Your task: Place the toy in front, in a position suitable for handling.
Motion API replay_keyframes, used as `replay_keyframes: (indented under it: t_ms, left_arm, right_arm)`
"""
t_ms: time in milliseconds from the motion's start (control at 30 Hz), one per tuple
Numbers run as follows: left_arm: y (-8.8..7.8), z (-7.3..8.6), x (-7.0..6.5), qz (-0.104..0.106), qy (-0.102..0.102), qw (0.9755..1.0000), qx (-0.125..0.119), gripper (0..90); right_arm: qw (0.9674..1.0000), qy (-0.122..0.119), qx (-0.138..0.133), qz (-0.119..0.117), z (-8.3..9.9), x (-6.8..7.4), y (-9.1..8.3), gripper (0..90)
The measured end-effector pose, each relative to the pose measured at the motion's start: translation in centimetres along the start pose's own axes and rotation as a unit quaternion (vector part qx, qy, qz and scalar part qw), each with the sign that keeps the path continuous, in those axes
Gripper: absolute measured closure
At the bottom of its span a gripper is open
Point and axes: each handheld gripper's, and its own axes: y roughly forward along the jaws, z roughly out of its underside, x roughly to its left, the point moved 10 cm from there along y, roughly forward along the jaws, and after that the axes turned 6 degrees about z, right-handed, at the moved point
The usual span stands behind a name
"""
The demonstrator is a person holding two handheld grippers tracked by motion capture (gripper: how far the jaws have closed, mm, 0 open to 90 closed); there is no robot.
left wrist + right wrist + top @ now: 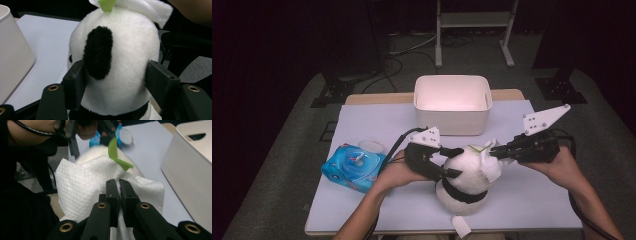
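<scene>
A dark room with a grey carpet surrounds the white surface, which carries one white bin at its far edge, one blue pack of wipes at the left, and one plush panda near the front. The left gripper presses its jaws against both sides of the panda's head. The right gripper has its jaws closed on one white wipe lying on top of that head, beside a green leaf.
</scene>
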Motion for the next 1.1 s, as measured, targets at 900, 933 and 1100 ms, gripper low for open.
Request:
replay_keyframes:
  t_ms: [900, 933, 1100]
  left_arm:
    - [0.3, 0.3, 0.3, -0.01, -0.003, 0.9999, 0.006, 32.3]
    - [0.4, 0.2, 0.3, -0.009, -0.002, 0.9999, 0.005, 33.5]
    - [1.1, -0.8, 0.2, -0.014, 0.009, 0.9997, 0.016, 34.5]
  right_arm:
    - [1.0, 0.005, 0.004, -0.005, 1.2, 0.1, 0.1, 85.9]
    - [0.9999, 0.012, 0.004, -0.006, 1.5, 0.0, -0.2, 85.9]
    - [0.9999, -0.007, 0.012, 0.002, 0.2, 0.1, -0.5, 85.9]
